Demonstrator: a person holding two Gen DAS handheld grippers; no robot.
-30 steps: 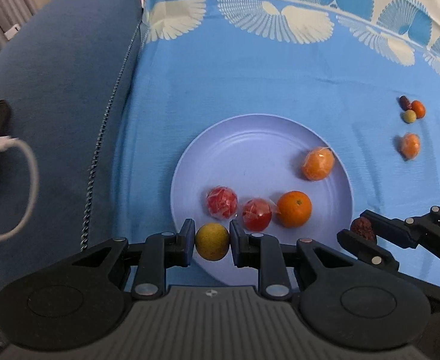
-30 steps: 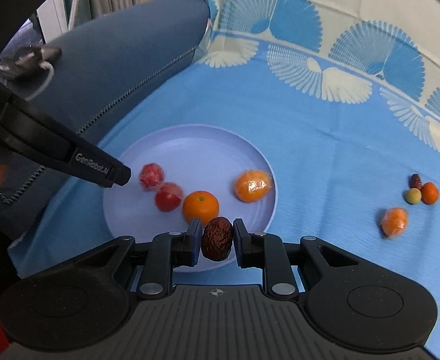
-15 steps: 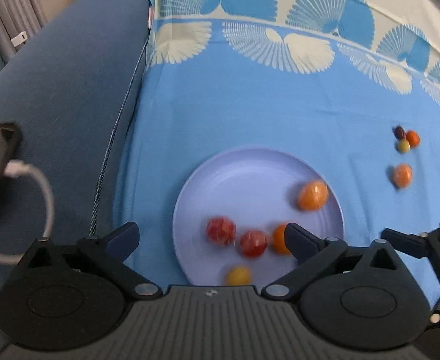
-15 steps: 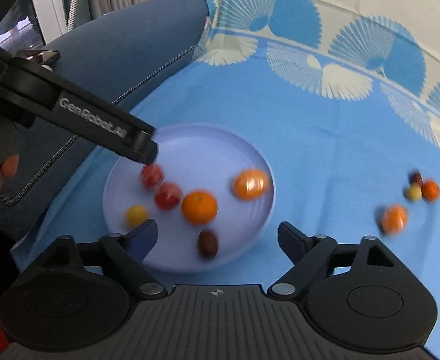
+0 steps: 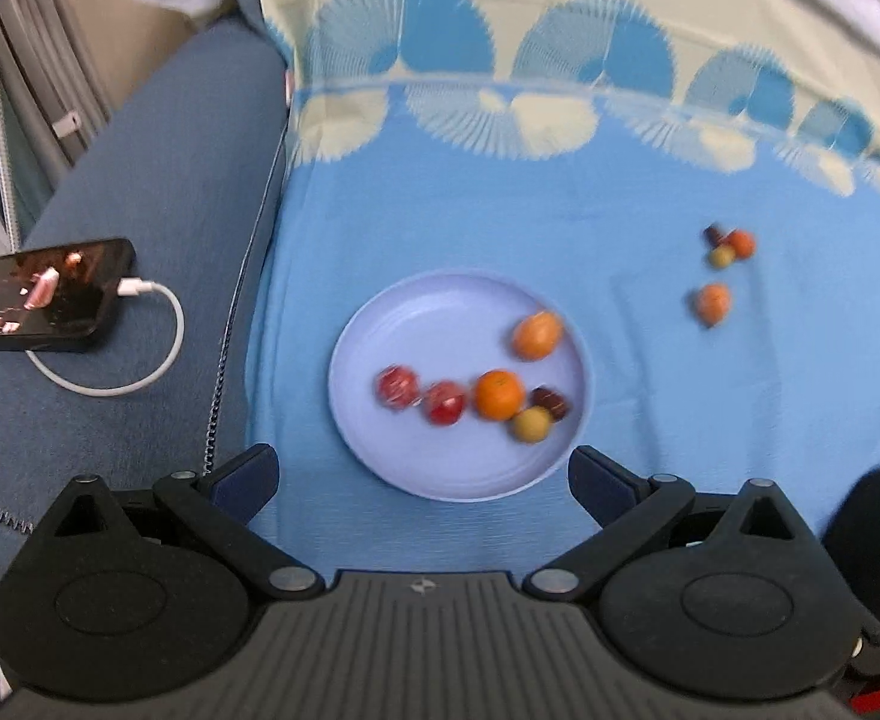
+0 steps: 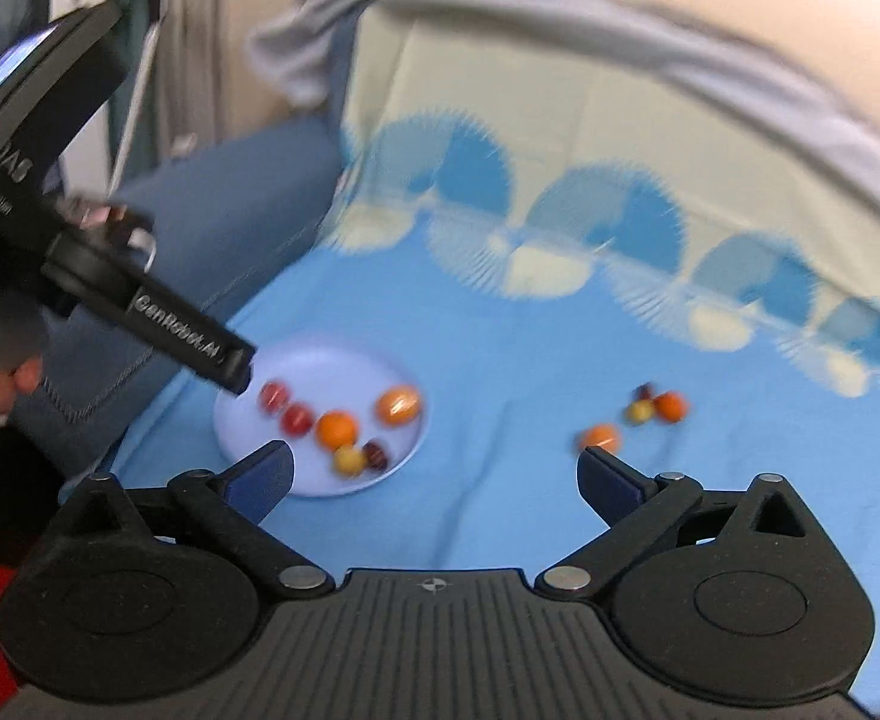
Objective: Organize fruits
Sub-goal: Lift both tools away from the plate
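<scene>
Now six small fruits sit on the pale lilac plate [image 5: 380, 330]: two red ones [image 5: 396, 387] at the left, a round orange [image 5: 499, 394] in the middle, a yellow fruit [image 5: 532, 424] and a dark red date [image 5: 550, 402] touching it, and a wrapped orange piece [image 5: 537, 334] farther back. Four more fruits [image 5: 721, 264] lie well apart on the blue cloth [image 5: 499, 228] to the right. Both claws stand spread wide and hold nothing: the left gripper [image 5: 422, 474] hangs just before the plate's near rim, the right gripper [image 6: 437, 474] between plate and loose fruits. A phone [image 5: 44, 294] on a white cable [image 5: 140, 354] lies on the blue cushion [image 5: 158, 180] to the left. Nothing blocks the plate.
</scene>
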